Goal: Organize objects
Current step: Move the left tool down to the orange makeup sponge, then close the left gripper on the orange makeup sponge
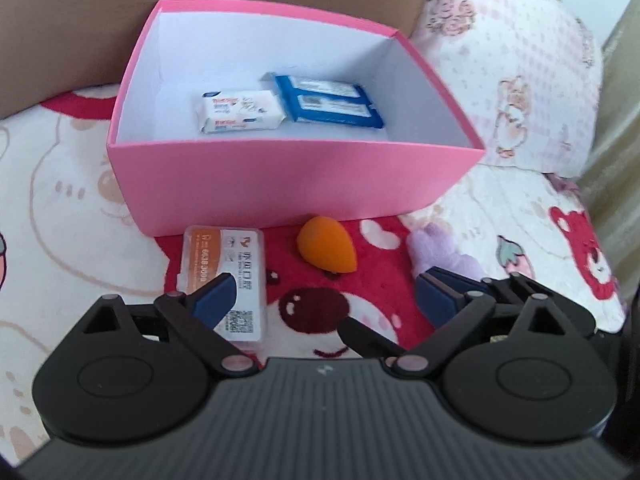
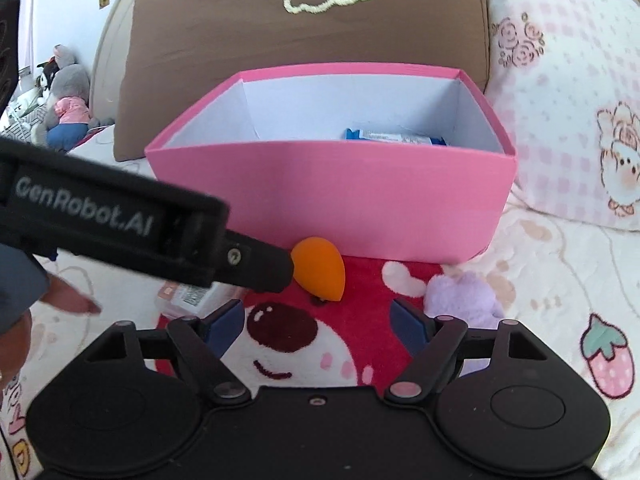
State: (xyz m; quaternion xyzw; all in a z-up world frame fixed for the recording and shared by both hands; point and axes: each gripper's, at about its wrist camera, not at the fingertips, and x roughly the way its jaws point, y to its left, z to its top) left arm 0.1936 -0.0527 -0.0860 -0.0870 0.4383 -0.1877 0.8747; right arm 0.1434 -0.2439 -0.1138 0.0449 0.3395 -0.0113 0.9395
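Open pink cardboard box (image 1: pixel 288 184) with white inside sat on a plush cartoon-bear blanket (image 1: pixel 72 208) over the bed. Held 2 flat packets side by side: a white tissue pack (image 1: pixel 239 111) and a blue-edged wipe pack (image 1: pixel 334 101), touching. Lay just in front of the box: a clear plastic case with orange label (image 1: pixel 226 264), an orange teardrop makeup sponge (image 1: pixel 326 246) and a lilac fluffy plush piece (image 1: pixel 440 252). Left claw (image 1: pixel 320 300) hung released above the blanket, its left pad over the case, gripping nothing. Right claw (image 2: pixel 318 326) likewise released and empty, near the sponge (image 2: pixel 318 270).
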